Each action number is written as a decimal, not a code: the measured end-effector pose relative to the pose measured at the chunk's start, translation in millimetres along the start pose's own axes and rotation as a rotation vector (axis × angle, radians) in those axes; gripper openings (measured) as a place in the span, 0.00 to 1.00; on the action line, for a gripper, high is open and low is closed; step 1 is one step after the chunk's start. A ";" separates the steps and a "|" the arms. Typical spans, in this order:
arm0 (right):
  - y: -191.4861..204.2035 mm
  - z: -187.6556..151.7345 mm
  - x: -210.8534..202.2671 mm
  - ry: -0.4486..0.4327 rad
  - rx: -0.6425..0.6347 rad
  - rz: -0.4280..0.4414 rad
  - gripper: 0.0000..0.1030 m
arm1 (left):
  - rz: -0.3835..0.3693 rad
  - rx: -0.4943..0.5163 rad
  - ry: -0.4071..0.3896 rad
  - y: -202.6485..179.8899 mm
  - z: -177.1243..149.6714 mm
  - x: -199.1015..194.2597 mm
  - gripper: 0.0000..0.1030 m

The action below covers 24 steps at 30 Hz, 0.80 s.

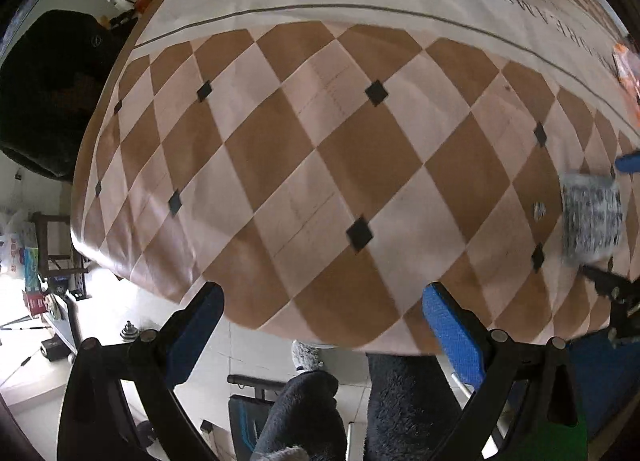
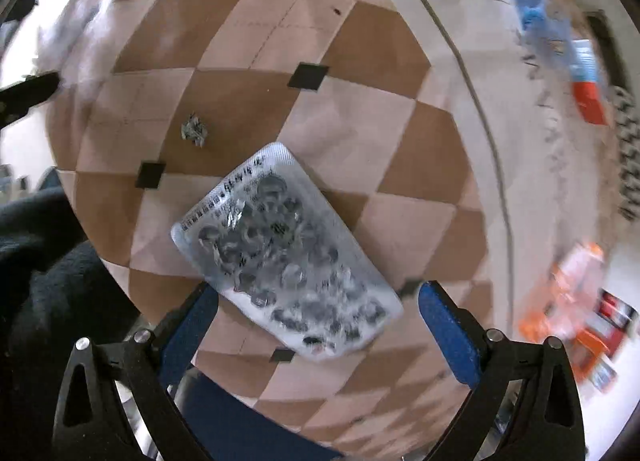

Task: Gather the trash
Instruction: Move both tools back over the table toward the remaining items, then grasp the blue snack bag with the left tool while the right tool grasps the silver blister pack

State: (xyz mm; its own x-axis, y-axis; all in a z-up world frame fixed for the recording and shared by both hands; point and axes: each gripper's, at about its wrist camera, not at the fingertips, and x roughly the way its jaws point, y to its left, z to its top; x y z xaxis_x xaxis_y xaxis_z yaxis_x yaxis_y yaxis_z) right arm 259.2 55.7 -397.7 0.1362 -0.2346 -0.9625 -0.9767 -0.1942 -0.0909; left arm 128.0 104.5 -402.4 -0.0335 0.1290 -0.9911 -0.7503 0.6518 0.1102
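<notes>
Step in hand: picking up the silver foil blister pack of emptied pill pockets (image 2: pixel 286 251), lying flat and skewed on the brown-and-cream checked tabletop (image 2: pixel 248 101) close to its near edge. Right gripper (image 2: pixel 318 315) spread wide, blue pads either side of the pack's near end, nothing pinched yet. Left gripper (image 1: pixel 324 319) likewise spread and empty, parked over the near edge of the tabletop, well apart from the pack.

To do it well: turn the right wrist so the pads meet the pack's two long edges, not its corners; lower until the pads touch the cloth, then close gently, since thin foil probably buckles or slides on smooth cloth. Small crumpled scrap of silver foil (image 2: pixel 195 129) just beyond the pack: leave for a later pass. Blurred blue-labelled clear bottle with a red cap (image 2: pixel 560 41) near the far edge, possibly crushed; hard to tell.
</notes>
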 end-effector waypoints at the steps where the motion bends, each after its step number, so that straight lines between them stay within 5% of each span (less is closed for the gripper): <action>1: -4.8 -1.4 0.2 -0.005 0.009 0.041 0.94 | -0.001 -0.004 0.002 -0.7 2.8 -0.8 0.99; 5: -39.6 -14.4 -12.2 -0.075 0.182 0.092 0.71 | 0.001 -0.008 0.004 -5.7 21.8 -5.8 0.99; 15: -214.5 -113.1 -11.6 -0.260 1.300 0.270 0.69 | 0.002 0.035 -0.041 -36.9 100.3 -27.0 0.99; 19: -249.5 -123.9 5.1 -0.236 1.423 0.391 0.69 | -0.037 0.078 -0.078 -63.7 152.9 -37.9 0.99; 24: -263.2 -126.8 12.2 -0.211 1.419 0.379 0.83 | -0.109 0.076 -0.092 -85.6 208.4 -40.9 0.99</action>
State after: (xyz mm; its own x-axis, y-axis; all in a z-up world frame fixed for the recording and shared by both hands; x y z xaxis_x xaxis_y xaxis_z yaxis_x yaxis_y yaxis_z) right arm 538.9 -16.8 -353.1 -0.0615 0.1060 -0.9925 -0.3068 0.9442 0.1198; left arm 331.2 199.2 -355.7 0.1088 0.1203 -0.9868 -0.6939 0.7200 0.0113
